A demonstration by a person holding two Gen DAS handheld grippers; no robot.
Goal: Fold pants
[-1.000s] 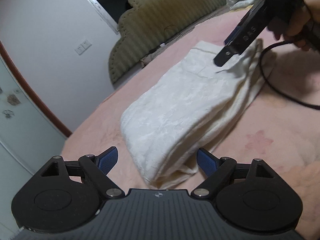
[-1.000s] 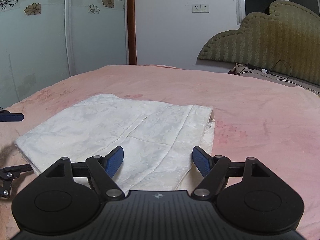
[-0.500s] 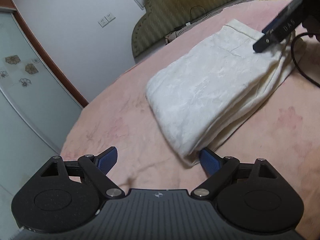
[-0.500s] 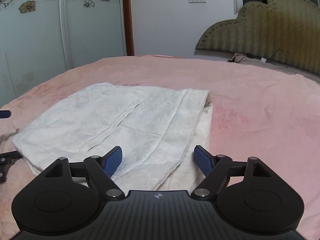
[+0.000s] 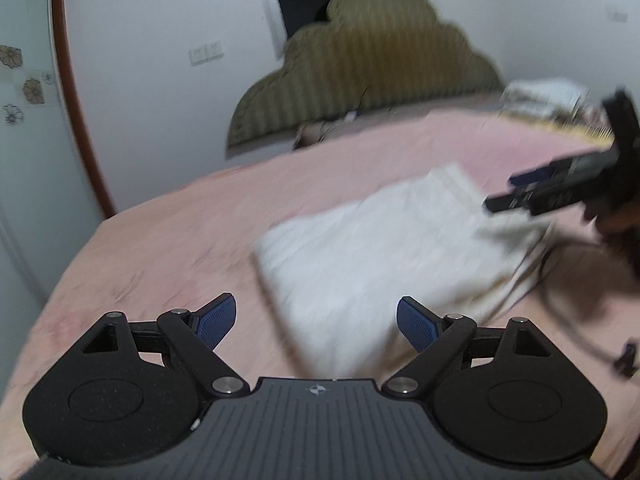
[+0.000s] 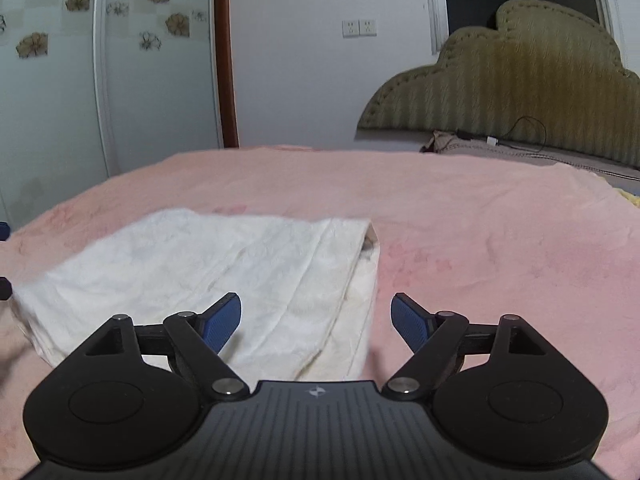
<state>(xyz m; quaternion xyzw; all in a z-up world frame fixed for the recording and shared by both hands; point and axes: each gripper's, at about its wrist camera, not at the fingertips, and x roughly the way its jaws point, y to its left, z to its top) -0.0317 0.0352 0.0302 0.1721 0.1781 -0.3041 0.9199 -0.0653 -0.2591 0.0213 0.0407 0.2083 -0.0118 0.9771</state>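
Note:
The white pants point(image 5: 380, 256) lie folded into a thick rectangle on the pink bed; they also show in the right wrist view point(image 6: 224, 280). My left gripper point(image 5: 316, 320) is open and empty, just above the near folded end of the pants. My right gripper point(image 6: 316, 316) is open and empty over the waistband end. It also shows in the left wrist view point(image 5: 532, 196), hovering above the far right corner of the pants. The left wrist view is blurred by motion.
The pink bedspread point(image 6: 480, 248) spreads all around the pants. An olive padded headboard point(image 6: 520, 92) stands at the back, with a cable point(image 6: 524, 128) on the bed by it. A black cable point(image 5: 568, 320) trails from the right gripper. Wardrobe doors point(image 6: 120, 80) stand to the left.
My left gripper swung and levelled out, so the pants shifted right and the headboard moved to centre. My right gripper pulled back slightly. Both stayed open.

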